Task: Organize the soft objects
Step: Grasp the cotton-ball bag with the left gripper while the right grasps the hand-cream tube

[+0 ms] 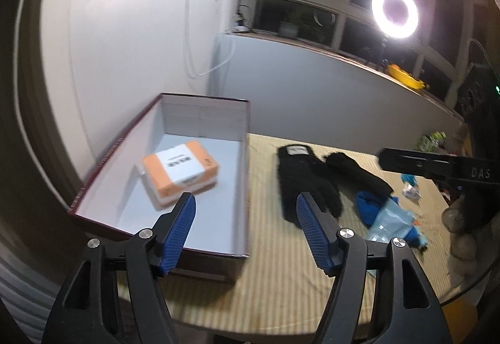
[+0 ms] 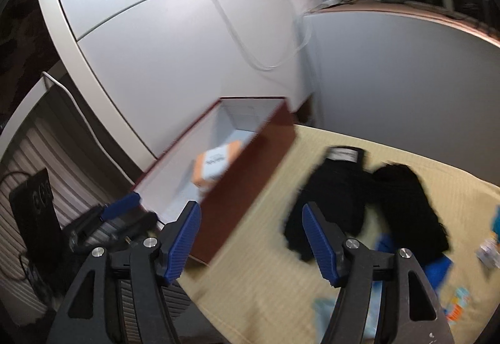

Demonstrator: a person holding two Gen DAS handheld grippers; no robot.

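So, both grippers wide, empty: left gripper, right gripper. Black gloves just right of box. Pinch cuff, lift, drop beside orange pack.

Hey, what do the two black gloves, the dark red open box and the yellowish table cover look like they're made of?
The two black fuzzy gloves look like plush fleece or knit: matte, with a shaggy outline and a sewn white label. The dark red open box looks like rigid cardboard, with thin straight walls, a white paper-like lining and creased folds. The yellowish ribbed table cover looks like woven or quilted fabric, though blur leaves that open.
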